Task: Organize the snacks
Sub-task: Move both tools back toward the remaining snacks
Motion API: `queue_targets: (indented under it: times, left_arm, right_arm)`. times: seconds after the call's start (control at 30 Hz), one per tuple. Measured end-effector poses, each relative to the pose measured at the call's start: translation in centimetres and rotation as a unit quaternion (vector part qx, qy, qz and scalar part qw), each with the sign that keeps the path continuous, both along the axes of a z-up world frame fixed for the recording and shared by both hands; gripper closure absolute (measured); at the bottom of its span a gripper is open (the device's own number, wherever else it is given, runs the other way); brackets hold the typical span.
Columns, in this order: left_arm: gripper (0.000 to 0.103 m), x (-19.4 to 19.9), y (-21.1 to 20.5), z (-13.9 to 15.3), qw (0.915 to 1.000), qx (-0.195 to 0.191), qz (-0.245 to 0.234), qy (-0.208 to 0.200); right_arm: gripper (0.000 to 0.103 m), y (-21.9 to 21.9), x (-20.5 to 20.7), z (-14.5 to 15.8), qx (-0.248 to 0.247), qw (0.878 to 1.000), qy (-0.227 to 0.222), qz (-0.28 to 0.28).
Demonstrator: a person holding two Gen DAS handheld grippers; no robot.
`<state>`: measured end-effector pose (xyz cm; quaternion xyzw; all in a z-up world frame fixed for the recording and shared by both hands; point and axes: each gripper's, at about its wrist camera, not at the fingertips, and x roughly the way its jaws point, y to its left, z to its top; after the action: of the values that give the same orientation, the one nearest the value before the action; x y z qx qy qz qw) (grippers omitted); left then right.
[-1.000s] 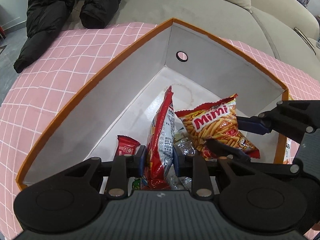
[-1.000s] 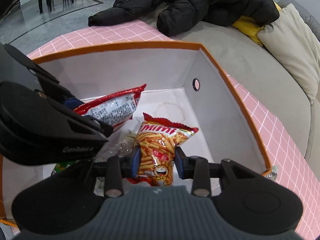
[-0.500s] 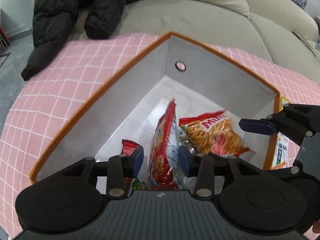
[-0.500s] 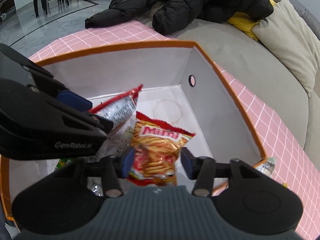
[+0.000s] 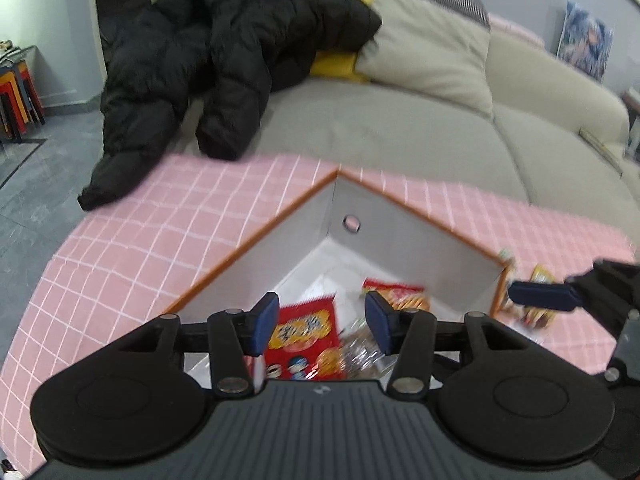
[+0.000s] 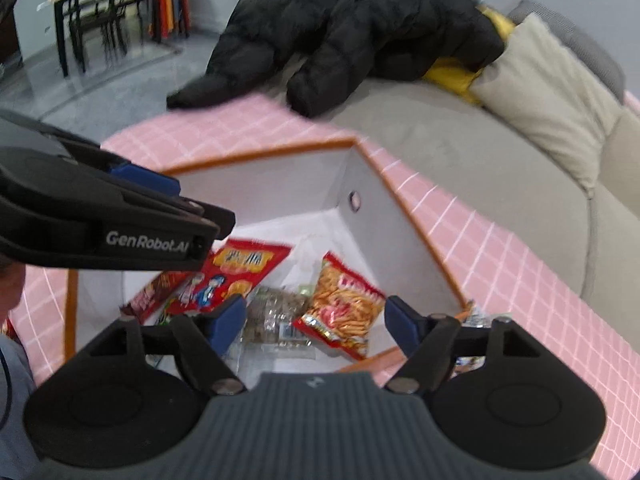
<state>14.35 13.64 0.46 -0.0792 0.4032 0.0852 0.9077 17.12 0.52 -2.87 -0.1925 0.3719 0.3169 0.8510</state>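
Note:
An orange-rimmed box with grey inner walls (image 5: 420, 236) (image 6: 280, 184) stands on the pink checked table. Inside lie a red snack bag (image 5: 306, 332) (image 6: 236, 272), the orange Mimi stick-snack bag (image 5: 400, 294) (image 6: 344, 304), a clear packet (image 6: 276, 314) and a dark red bar (image 6: 150, 296). My left gripper (image 5: 322, 322) is open and empty above the box. My right gripper (image 6: 314, 322) is open and empty above the box's near side. It shows at the right edge of the left wrist view (image 5: 544, 296).
More snack packets lie on the table outside the box's right corner (image 5: 536, 300) (image 6: 476, 316). A beige sofa (image 5: 380, 128) with a black down jacket (image 5: 224, 60), a yellow cushion and a beige pillow stands behind the table.
Both grippers opened and let go of their bags, then rose and pulled back out of the box. The red bag fell flat; the Mimi bag lies on the box floor.

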Motion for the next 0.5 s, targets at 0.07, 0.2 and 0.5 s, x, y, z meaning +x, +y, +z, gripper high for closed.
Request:
queue_targets:
  times: [0.07,0.2,0.5]
  left_arm:
    - [0.044,-0.6,-0.8,0.8,0.9998,0.005,0.0,-0.022]
    - [0.044,-1.9,-2.8,2.3,0.9978,0.02,-0.004,-0.063]
    - [0.045,-3.8,-7.5,3.0,0.9955,-0.025,-0.038,-0.083]
  right_arm:
    - [0.022,-1.2,-0.9,1.0,0.017,0.999,-0.016,-0.023]
    - [0.018,-3.7,-2.7,2.4,0.045,0.996,-0.043,-0.062]
    - [0.018,-12.2,-5.1,3.0,0.115,0.975,-0.016,-0.192]
